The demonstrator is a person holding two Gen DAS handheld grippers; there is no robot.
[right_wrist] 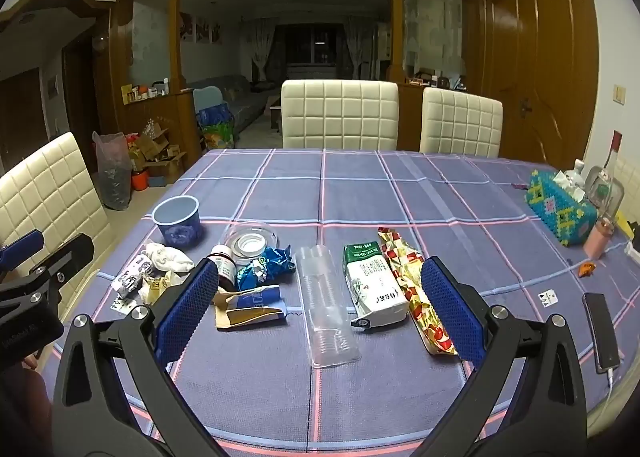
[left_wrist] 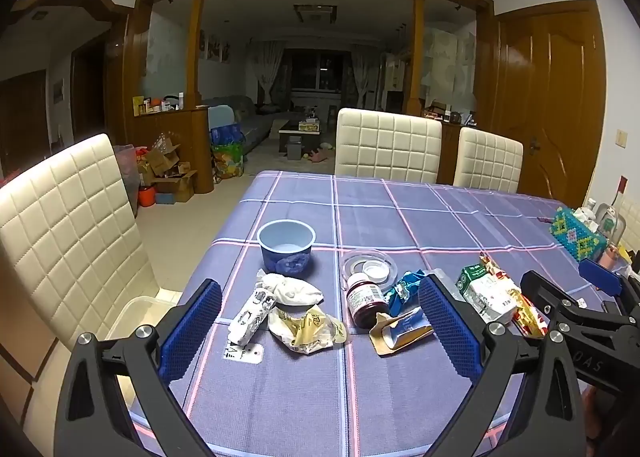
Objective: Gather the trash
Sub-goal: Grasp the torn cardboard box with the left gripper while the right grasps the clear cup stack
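Observation:
Trash lies on the purple checked tablecloth (left_wrist: 400,217). In the left wrist view: a blue cup (left_wrist: 286,247), a white crumpled tissue (left_wrist: 294,289), a yellow wrapper (left_wrist: 306,331), a dark pill bottle (left_wrist: 364,299), a blue foil wrapper (left_wrist: 404,289) and a torn paper packet (left_wrist: 402,331). In the right wrist view: a clear plastic tray (right_wrist: 326,305), a green-white milk carton (right_wrist: 374,283) and a gold-red wrapper (right_wrist: 416,289). My left gripper (left_wrist: 320,327) is open and empty above the near trash. My right gripper (right_wrist: 320,305) is open and empty around the tray and carton.
Cream chairs (right_wrist: 340,115) stand at the far side and one (left_wrist: 68,225) at the left. A beaded tissue box (right_wrist: 560,211), jars and a phone (right_wrist: 602,333) sit at the right edge. A clear bin (left_wrist: 136,313) shows beside the left chair.

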